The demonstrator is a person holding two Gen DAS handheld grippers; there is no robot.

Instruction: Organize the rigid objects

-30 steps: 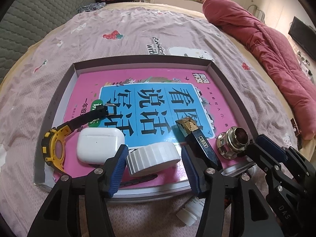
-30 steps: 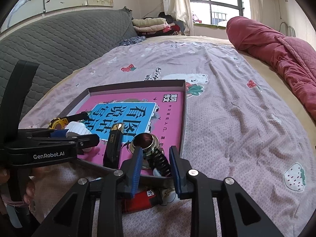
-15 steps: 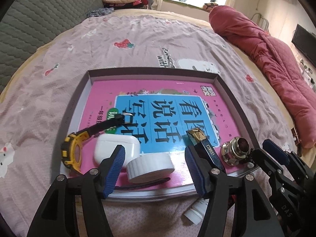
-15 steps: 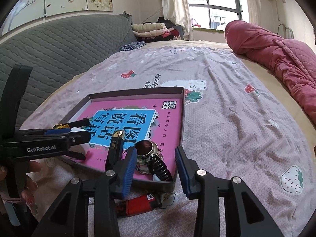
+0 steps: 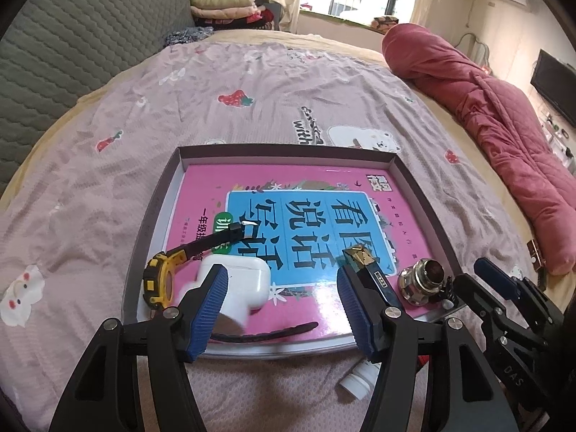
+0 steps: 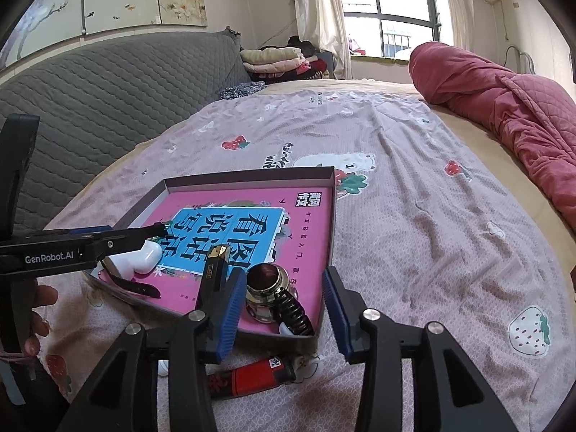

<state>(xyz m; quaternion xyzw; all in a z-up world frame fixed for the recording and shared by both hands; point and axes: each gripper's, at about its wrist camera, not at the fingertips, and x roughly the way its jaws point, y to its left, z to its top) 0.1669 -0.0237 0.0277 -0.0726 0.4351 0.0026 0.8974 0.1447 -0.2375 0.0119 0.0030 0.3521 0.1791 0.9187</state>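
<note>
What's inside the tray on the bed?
In the tray: a pink book bearing a watch, earbud case, lighter and metal fitting. Anything beneath the book is hidden.

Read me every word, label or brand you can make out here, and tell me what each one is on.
"GenRobot.AI": side of the left hand-held gripper.
"DAS": body of the right hand-held gripper.
"看图说话写话": upside down on the pink book in the tray.
"with": partly visible on the bedsheet.
Book's small print, red lighter label: too small to read.

Daylight pours from the window [image 6: 392, 10] — blown out to white — and lights the bed [image 5: 252, 82] evenly, shadows soft. Fisheye bending darkens the corners; a white object [image 5: 234, 309], perhaps a cap, is motion-blurred.
</note>
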